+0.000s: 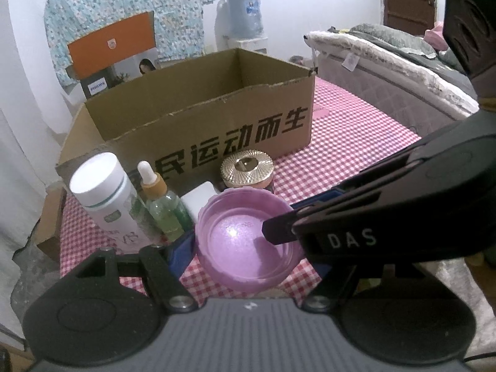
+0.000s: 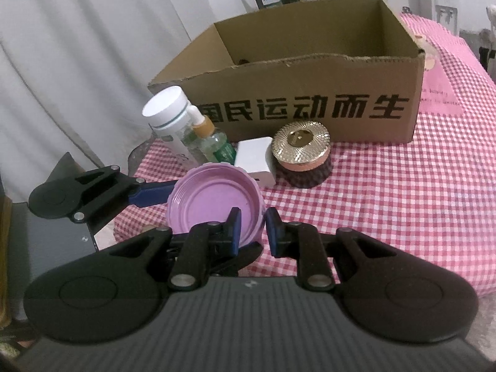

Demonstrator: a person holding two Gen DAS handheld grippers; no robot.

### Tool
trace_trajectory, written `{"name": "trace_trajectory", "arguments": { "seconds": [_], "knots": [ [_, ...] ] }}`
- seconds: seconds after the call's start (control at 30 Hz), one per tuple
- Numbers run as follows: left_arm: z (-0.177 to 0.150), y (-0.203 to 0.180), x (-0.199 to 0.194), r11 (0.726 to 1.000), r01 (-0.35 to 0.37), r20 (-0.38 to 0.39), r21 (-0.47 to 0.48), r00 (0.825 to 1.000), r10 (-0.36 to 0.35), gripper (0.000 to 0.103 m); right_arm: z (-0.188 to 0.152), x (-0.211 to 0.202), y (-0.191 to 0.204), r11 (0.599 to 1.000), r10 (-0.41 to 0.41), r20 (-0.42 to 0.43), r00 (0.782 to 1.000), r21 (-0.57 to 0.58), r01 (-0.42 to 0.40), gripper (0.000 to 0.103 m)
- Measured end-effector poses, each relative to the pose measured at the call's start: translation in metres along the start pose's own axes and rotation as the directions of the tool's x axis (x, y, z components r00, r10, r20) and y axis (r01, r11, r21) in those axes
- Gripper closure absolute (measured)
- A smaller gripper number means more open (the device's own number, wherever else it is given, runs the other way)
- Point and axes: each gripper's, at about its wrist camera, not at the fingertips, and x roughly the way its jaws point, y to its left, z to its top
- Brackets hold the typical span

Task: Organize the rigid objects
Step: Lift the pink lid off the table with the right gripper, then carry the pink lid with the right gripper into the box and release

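A purple plastic lid [image 1: 248,241] [image 2: 214,204] is held open side up above the checked cloth. My left gripper [image 1: 248,248] grips it across its width, its blue fingers [image 1: 178,252] pressing on the sides. My right gripper [image 2: 252,226] straddles the lid's near rim, one finger inside and one outside, with a small gap; it shows in the left wrist view as a black finger [image 1: 279,229] over the lid. Behind stand a white-capped bottle [image 1: 102,195] [image 2: 167,117], a green dropper bottle [image 1: 164,204] [image 2: 214,142], a white block [image 2: 255,161] and a gold-lidded jar [image 1: 248,170] [image 2: 302,155].
An open cardboard box [image 1: 217,117] [image 2: 310,93] with black print stands behind the items on the red-checked cloth [image 2: 387,201]. A bed [image 1: 387,62] lies at the right, a water dispenser [image 1: 245,18] at the back, a grey curtain [image 2: 77,62] at the left.
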Motion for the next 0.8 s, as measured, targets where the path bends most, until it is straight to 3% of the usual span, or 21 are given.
{"name": "trace_trajectory", "arguments": {
  "seconds": [0.5, 0.8],
  "knots": [
    [0.001, 0.006, -0.040, 0.998, -0.051, 0.094, -0.023, 0.994, 0.053, 0.027, 0.006, -0.029, 0.035, 0.996, -0.004, 0.070, 0.998, -0.092, 0.010, 0.085],
    [0.015, 0.015, -0.062, 0.995, -0.093, 0.168, -0.024, 0.981, 0.095, 0.027, 0.024, -0.046, 0.056, 0.987, 0.007, 0.126, 0.992, -0.160, 0.014, 0.085]
  ]
}}
